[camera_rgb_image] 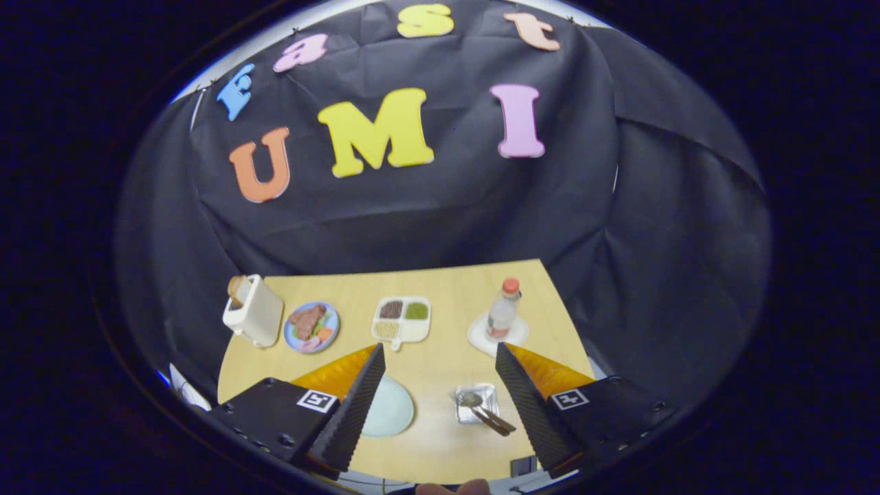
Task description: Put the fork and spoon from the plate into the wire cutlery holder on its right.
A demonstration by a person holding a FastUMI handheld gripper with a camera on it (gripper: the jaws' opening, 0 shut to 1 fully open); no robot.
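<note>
Hovering above table (440,289), gripper (440,357) has jaws spread wide, holding nothing. Fork and spoon (485,410) stand in wire cutlery holder (476,403), between fingers, nearer rt one. Pale plate (389,410) sits bare by lt finger.

Even overhead light, sharp centre, strong fisheye bending toward the edges.
</note>
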